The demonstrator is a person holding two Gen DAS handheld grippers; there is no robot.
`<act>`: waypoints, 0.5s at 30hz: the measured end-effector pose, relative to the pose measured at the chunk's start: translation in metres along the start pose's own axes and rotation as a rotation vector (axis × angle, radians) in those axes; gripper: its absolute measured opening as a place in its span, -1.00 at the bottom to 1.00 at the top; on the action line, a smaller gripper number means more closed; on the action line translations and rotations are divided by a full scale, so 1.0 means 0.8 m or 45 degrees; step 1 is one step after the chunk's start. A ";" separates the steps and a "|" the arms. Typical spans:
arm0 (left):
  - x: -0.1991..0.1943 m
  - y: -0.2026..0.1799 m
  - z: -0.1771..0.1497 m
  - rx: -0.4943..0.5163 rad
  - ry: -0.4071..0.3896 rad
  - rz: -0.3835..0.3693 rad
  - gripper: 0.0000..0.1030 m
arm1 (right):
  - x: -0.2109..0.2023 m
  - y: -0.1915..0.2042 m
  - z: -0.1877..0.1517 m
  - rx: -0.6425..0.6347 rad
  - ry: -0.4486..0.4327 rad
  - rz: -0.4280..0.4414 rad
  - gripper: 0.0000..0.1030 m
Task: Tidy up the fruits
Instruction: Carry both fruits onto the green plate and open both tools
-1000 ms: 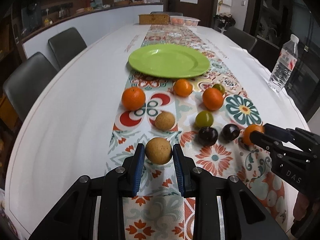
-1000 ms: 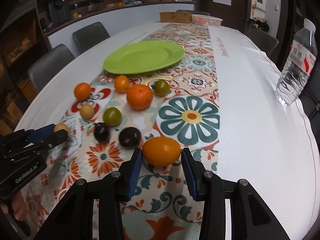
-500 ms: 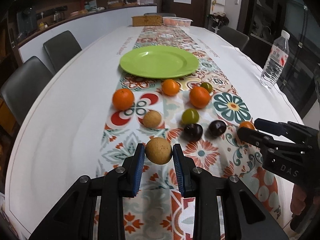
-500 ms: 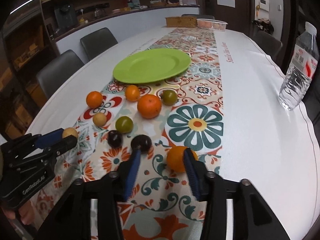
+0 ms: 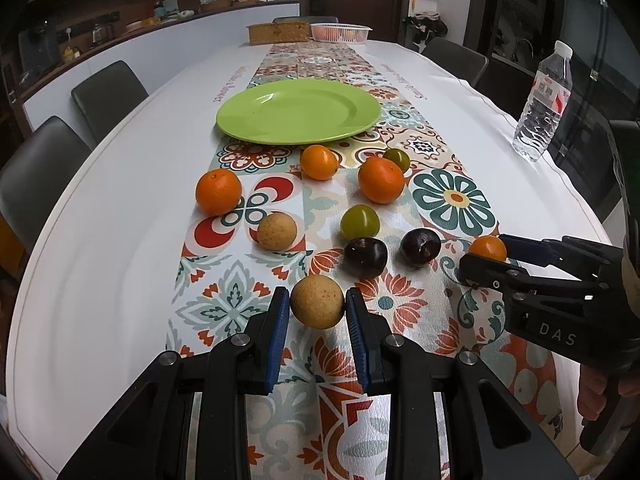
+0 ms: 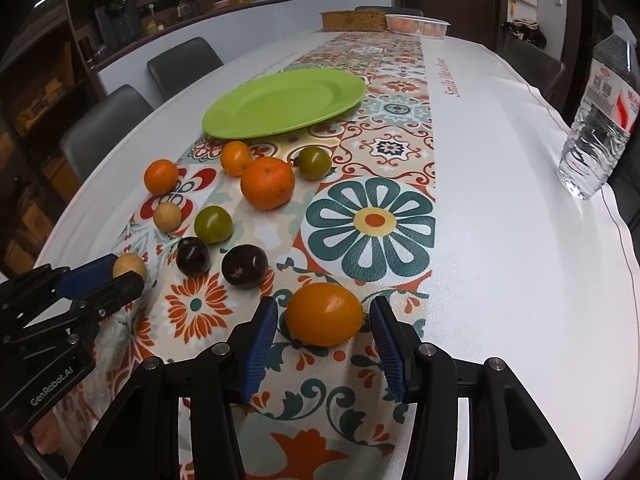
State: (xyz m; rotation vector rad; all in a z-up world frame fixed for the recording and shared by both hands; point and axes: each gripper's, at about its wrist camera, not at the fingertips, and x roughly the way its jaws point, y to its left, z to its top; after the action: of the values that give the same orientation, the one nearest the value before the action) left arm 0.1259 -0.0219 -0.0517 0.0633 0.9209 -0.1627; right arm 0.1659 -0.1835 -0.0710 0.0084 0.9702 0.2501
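the left gripper point(image 5: 318, 320) is clenched on one tan fruit point(image 5: 317, 301), lifted off the bench point(image 5: 120, 240). the right gripper point(image 6: 323, 334) is released, an oval orange fruit point(image 6: 324, 314) lying on the patterned runner point(image 6: 376, 216) between its parted pads. loose on the runner lie three oranges, two green fruits, two dark plums and one more tan fruit. one green plate point(image 5: 298, 111) sits empty beyond them; one water bottle point(image 5: 543, 104) stands at the right.

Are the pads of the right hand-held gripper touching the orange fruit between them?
Apart. The right wrist view shows patterned cloth between the orange fruit and each blue pad of the right hand-held gripper; the fruit rests on the table runner.
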 end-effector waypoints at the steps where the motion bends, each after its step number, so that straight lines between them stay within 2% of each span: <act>1: 0.001 0.000 0.000 0.000 0.002 -0.001 -0.44 | 0.001 0.000 0.000 -0.001 0.002 0.001 -0.05; 3: 0.003 0.000 0.001 0.000 0.006 -0.003 -0.44 | 0.002 0.000 0.000 -0.001 0.007 -0.001 -0.08; 5: 0.004 -0.001 0.001 0.004 0.007 -0.002 -0.44 | 0.004 -0.001 0.000 -0.003 0.011 0.000 -0.20; 15: -0.006 -0.001 0.015 0.021 -0.042 -0.015 -0.44 | -0.010 0.003 0.008 -0.006 -0.026 0.022 -0.20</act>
State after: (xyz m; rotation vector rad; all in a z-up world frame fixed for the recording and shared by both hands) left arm 0.1324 -0.0239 -0.0411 0.0706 0.8875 -0.1819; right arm 0.1661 -0.1825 -0.0606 0.0145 0.9496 0.2675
